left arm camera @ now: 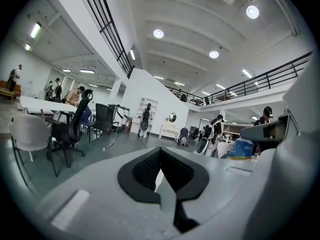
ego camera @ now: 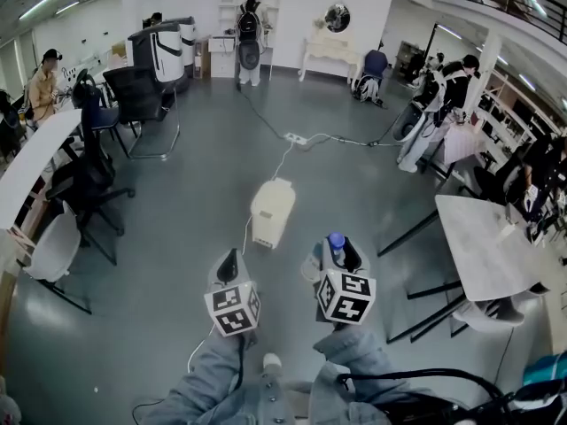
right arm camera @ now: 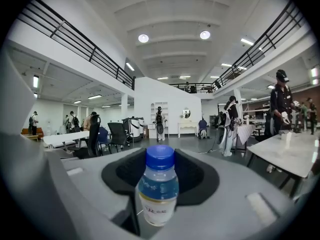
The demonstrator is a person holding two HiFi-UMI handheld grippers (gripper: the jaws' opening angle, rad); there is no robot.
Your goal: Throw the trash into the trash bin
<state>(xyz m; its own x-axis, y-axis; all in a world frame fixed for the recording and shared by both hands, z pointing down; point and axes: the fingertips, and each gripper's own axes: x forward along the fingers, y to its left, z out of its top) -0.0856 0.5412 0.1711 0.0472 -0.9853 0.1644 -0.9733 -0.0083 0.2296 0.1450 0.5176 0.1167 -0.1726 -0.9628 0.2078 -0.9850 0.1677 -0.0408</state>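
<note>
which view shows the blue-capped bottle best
The right gripper view: the bottle stands upright, centred between the right claw's jaws, cap and label both plain. The head view shows just its blue cap above the marker cube. The left gripper view catches only a blue part near the right edge.

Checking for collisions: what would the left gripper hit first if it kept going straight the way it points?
Probably the white boxy unit lying ahead, slightly to its right; depth is unclear.
</note>
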